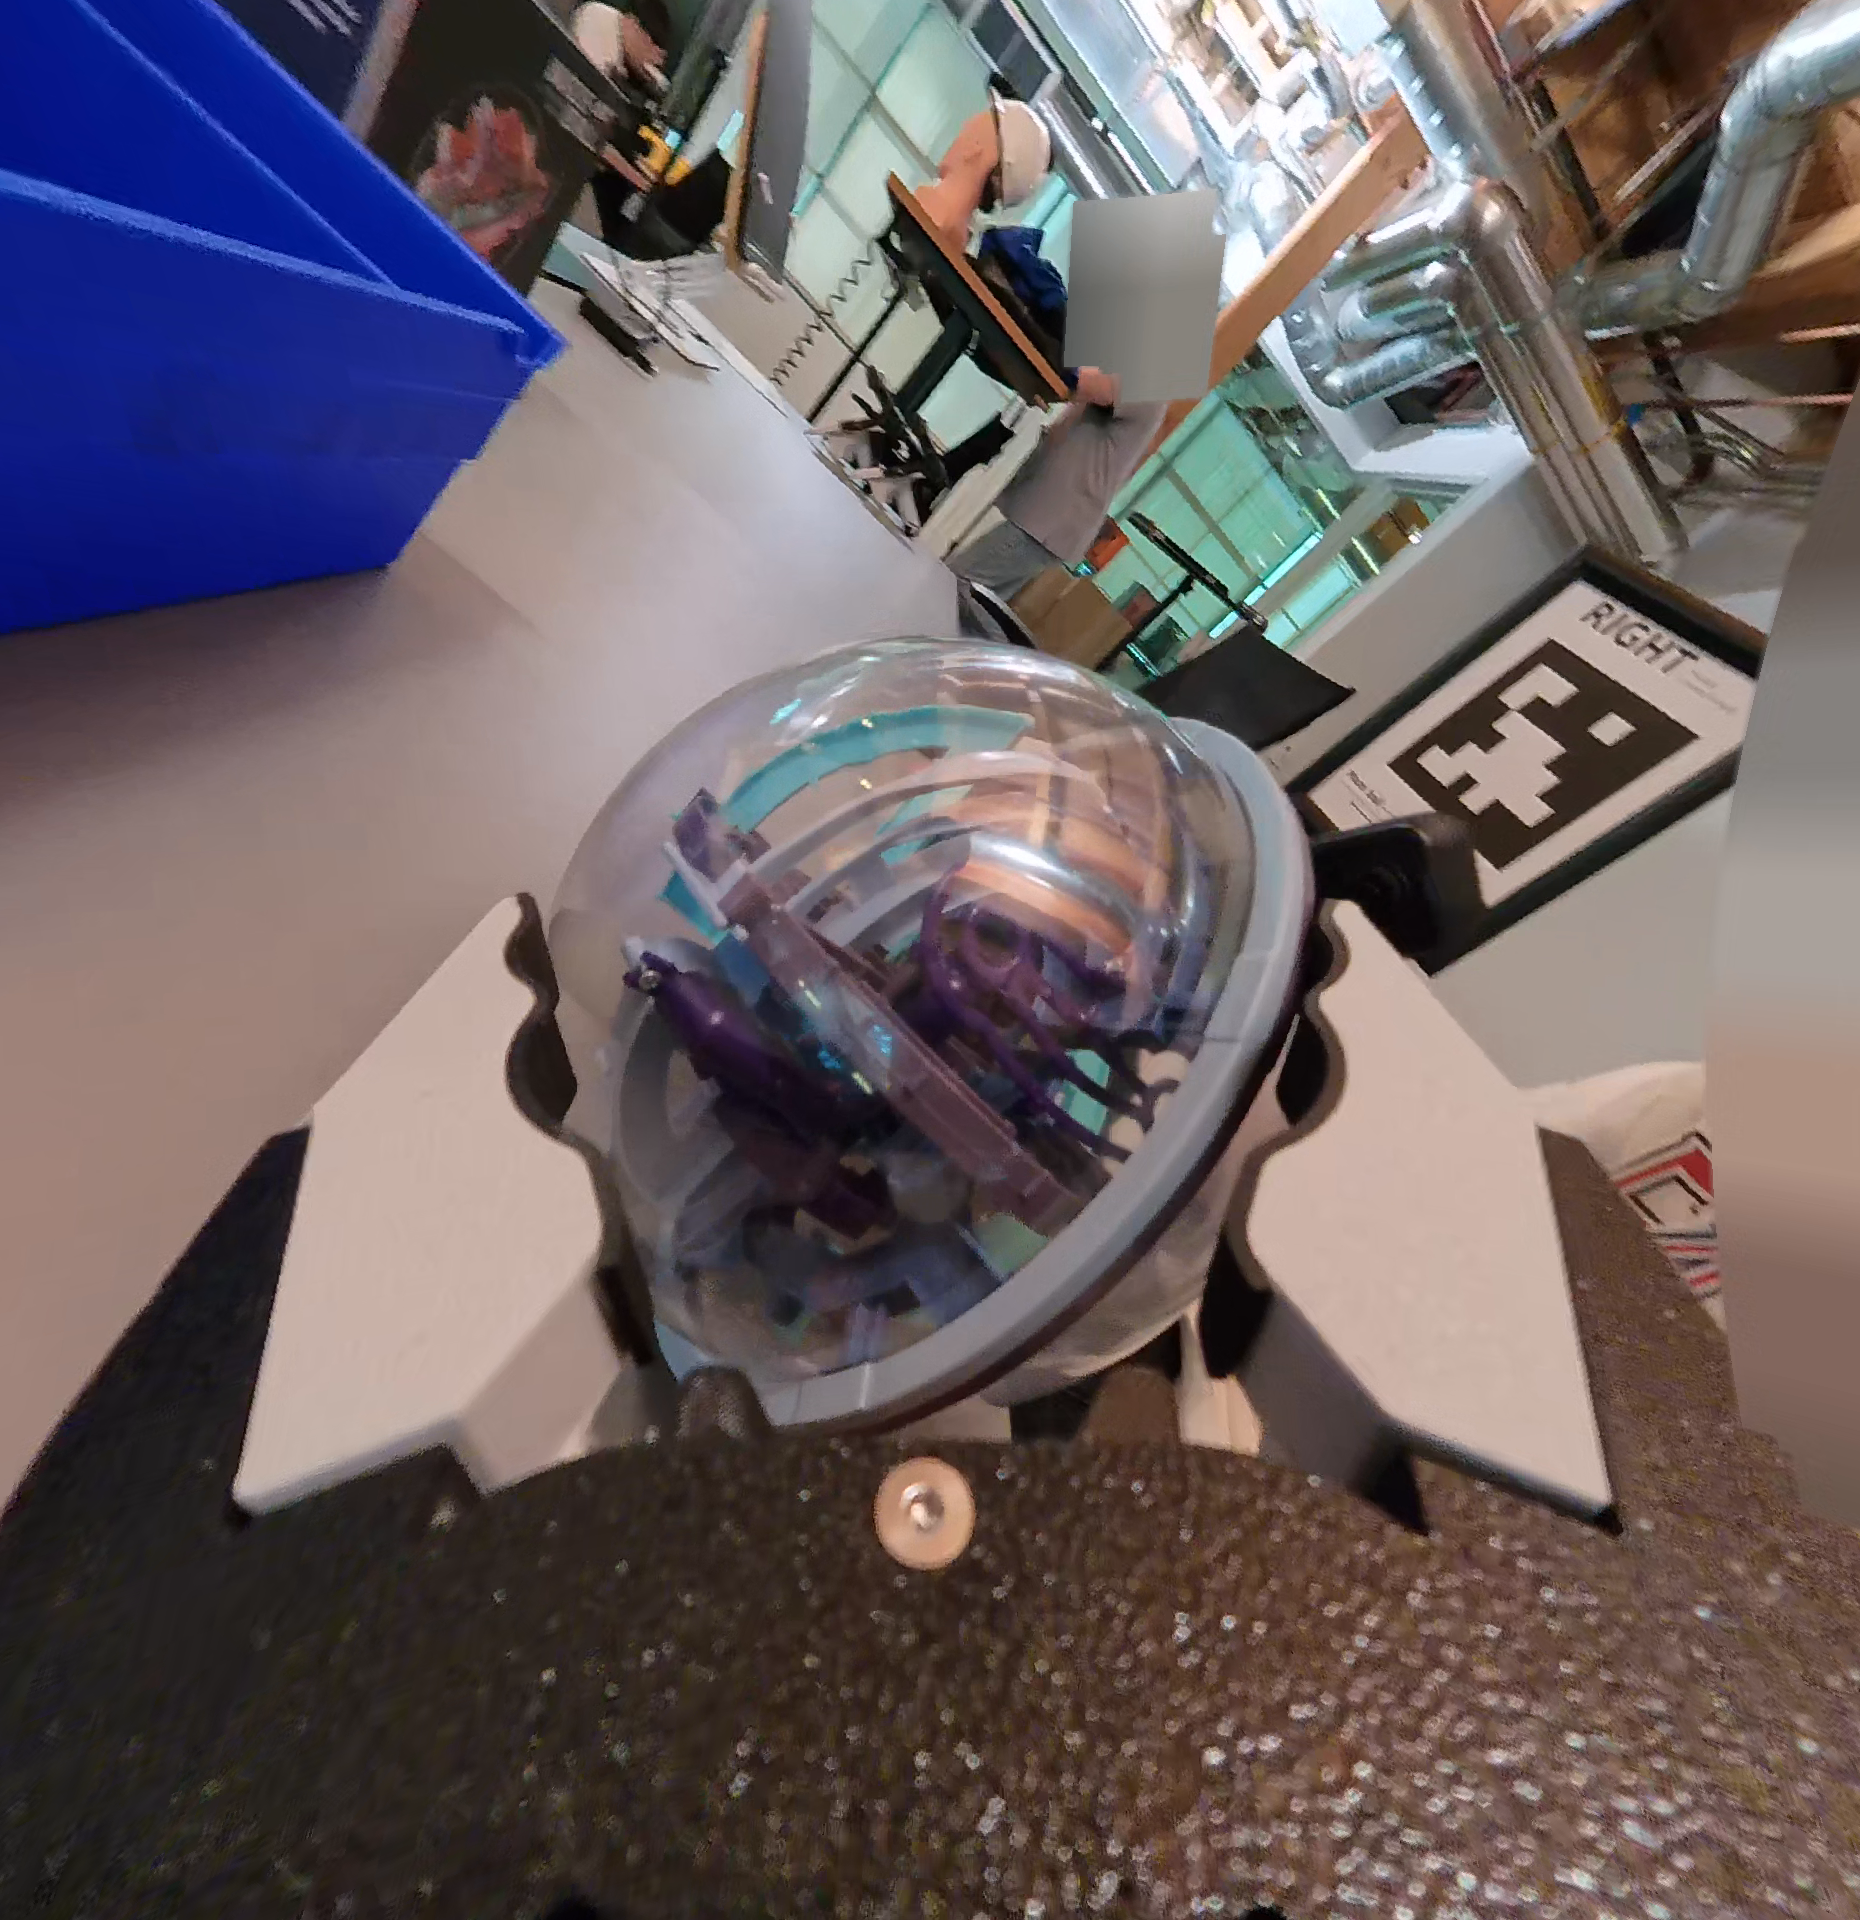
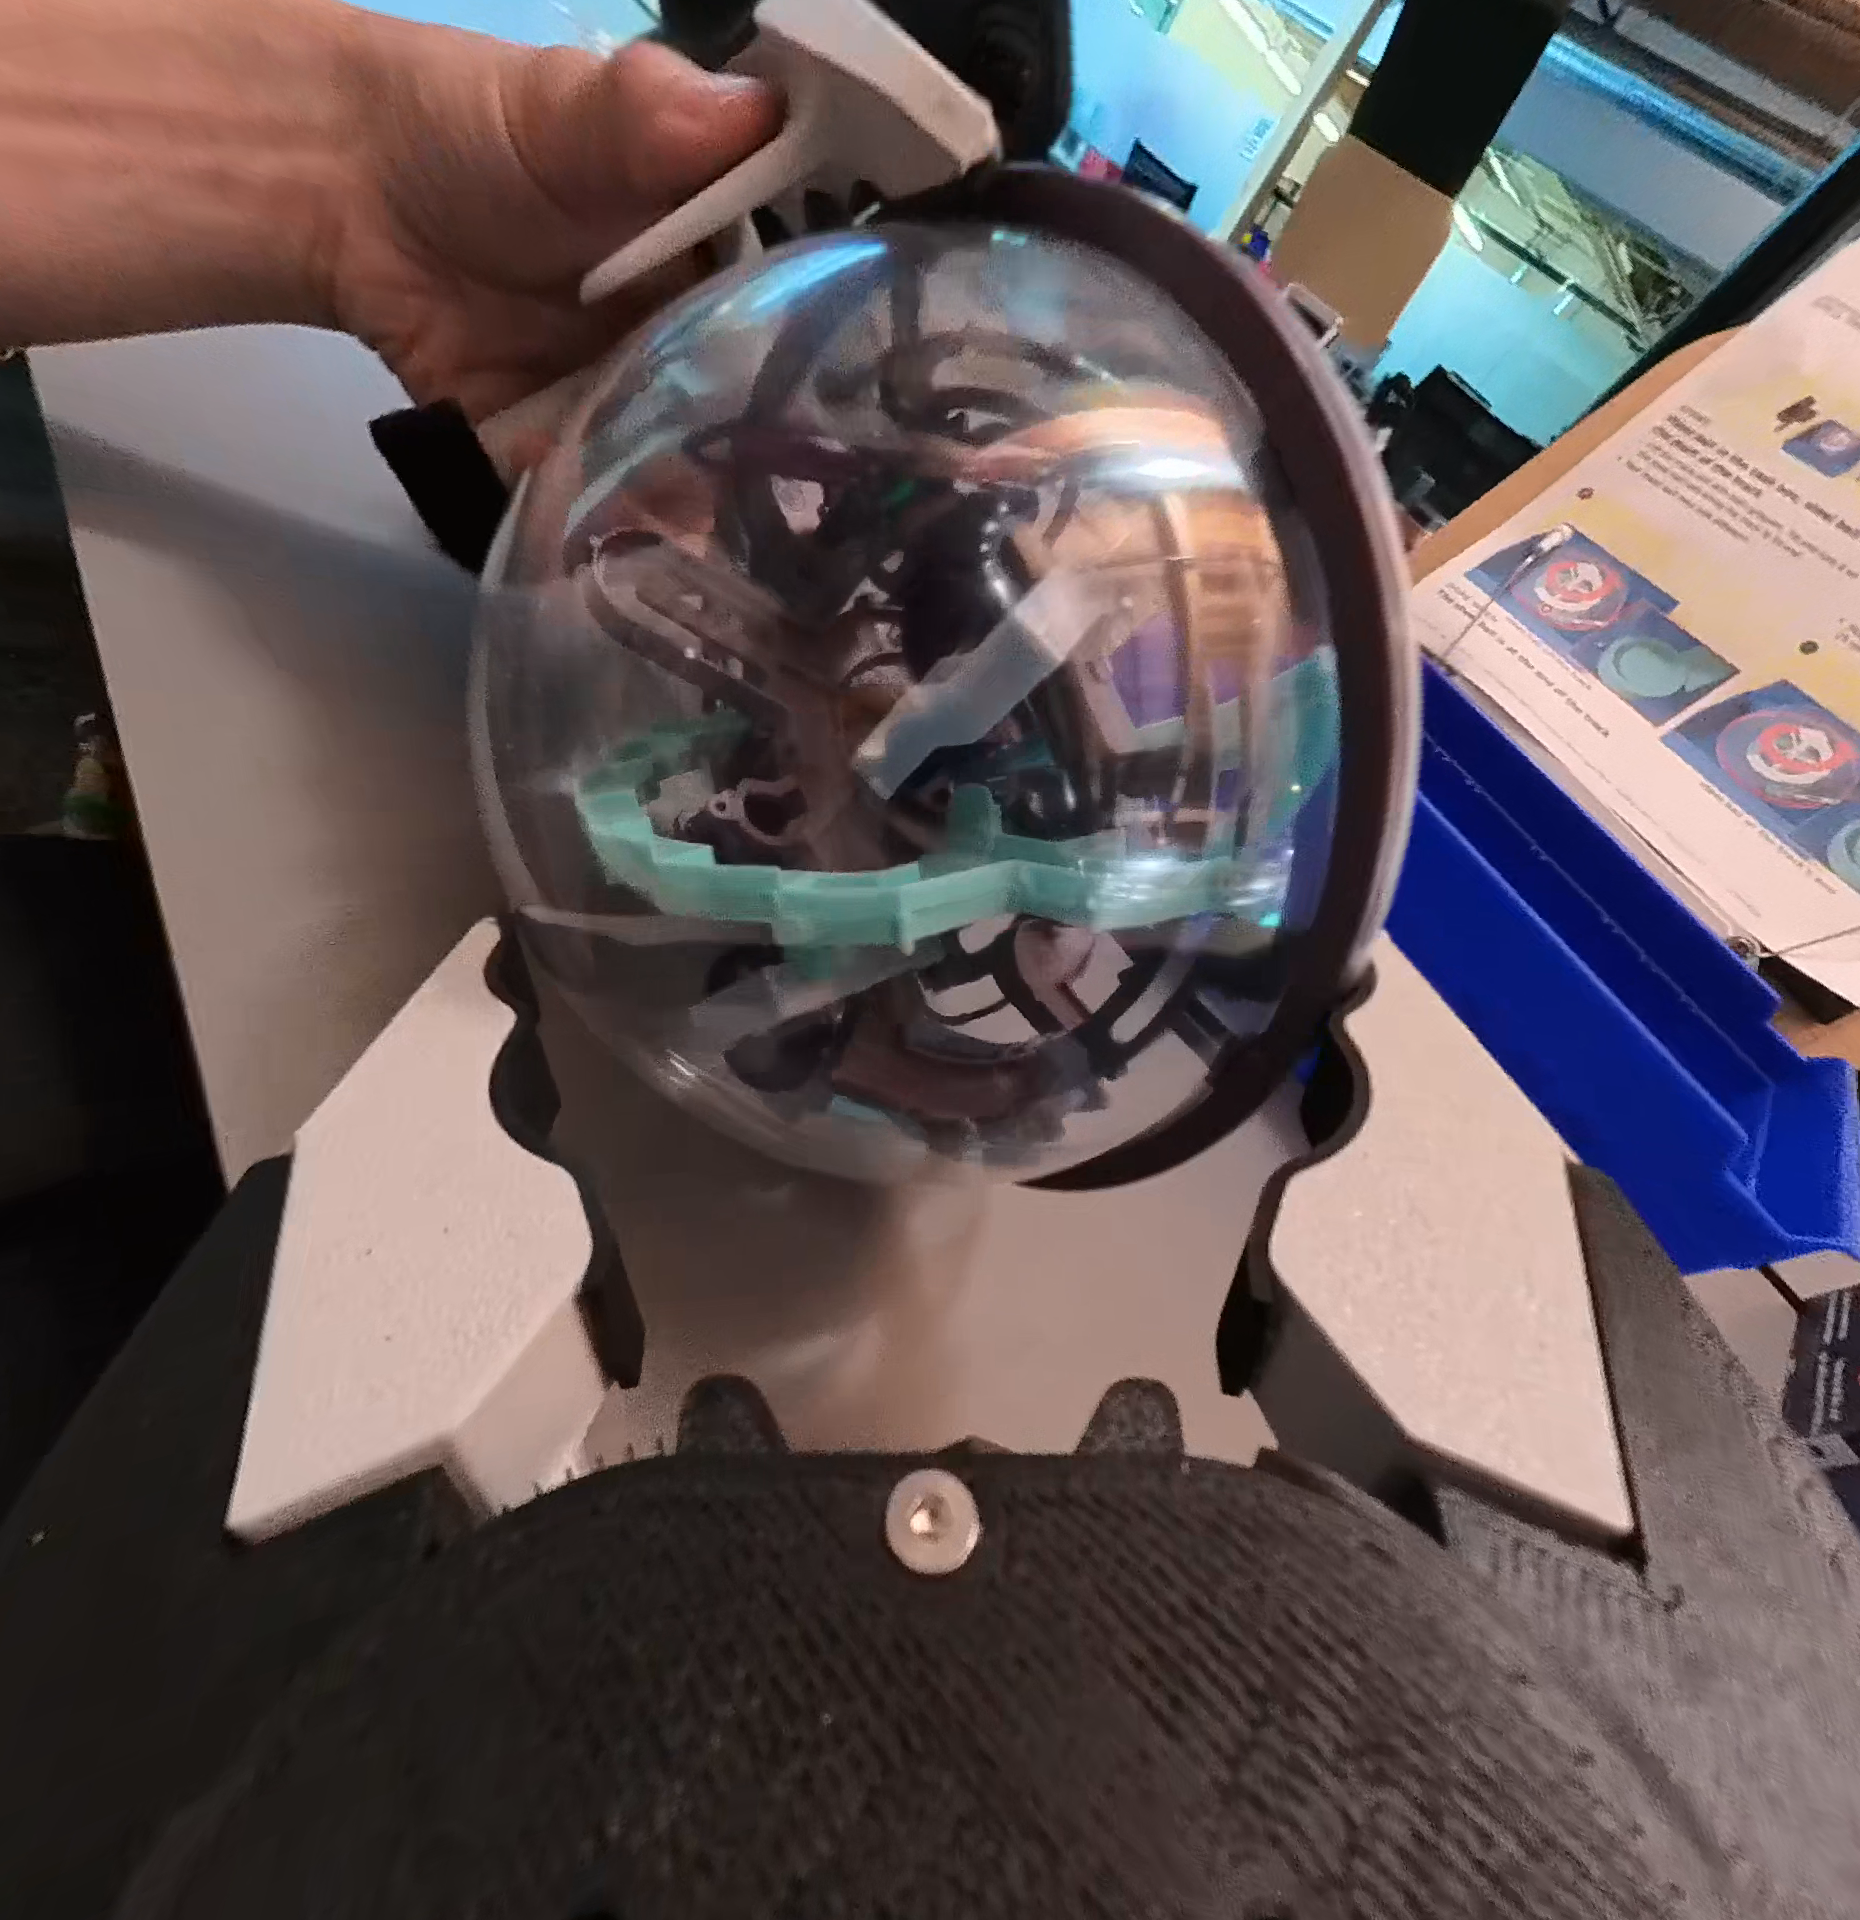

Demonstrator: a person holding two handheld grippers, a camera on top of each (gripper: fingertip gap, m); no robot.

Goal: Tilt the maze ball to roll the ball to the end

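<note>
The maze ball [image 1: 905,1018] is a clear sphere with a grey equator ring and teal and purple tracks inside. In the left wrist view it sits between my left gripper's [image 1: 926,935] white fingers, with both wavy black pads pressed on its sides. In the right wrist view the same maze ball [image 2: 905,675] fills the span of my right gripper [image 2: 931,956], whose pads bear on the dome and on the dark ring. The left gripper's white finger [image 2: 697,208] and the hand [image 2: 282,187] holding it show beyond the ball. I cannot pick out the small ball inside.
A blue bin [image 1: 178,364] stands on the grey table [image 1: 282,831] at the left, and shows at the right in the right wrist view [image 2: 1632,987]. A printed instruction sheet [image 2: 1684,675] leans over it. A person [image 1: 1061,468] stands far behind.
</note>
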